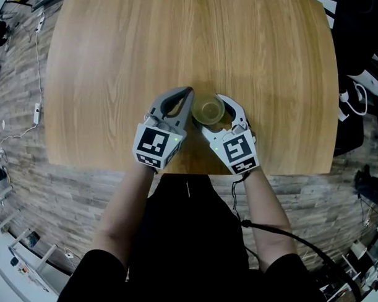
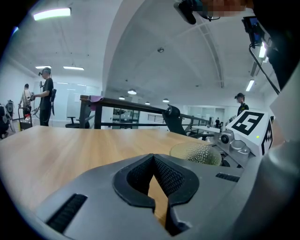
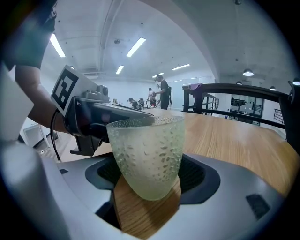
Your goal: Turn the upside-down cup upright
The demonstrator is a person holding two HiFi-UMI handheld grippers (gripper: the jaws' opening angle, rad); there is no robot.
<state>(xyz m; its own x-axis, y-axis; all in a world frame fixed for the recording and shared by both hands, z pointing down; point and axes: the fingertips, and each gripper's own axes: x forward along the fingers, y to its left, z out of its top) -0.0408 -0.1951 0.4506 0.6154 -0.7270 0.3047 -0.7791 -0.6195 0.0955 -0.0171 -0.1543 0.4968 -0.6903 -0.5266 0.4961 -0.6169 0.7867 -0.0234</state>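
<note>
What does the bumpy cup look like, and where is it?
The cup is a frosted, pale greenish tumbler covered in small raised bumps. It looks like glass. It stands mouth up, wider at the rim than at its rounded base, and looks empty. The right gripper holds it between its jaws, over the wooden table near the front edge.

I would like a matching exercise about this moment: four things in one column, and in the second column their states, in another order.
1 grey left gripper
2 grey right gripper
3 frosted pale-green glass cup
4 light wooden table

A mouth facing up
B fingers closed, nothing between them
C below both grippers
D fingers closed on the cup

Pairs: 1-B, 2-D, 3-A, 4-C
</note>
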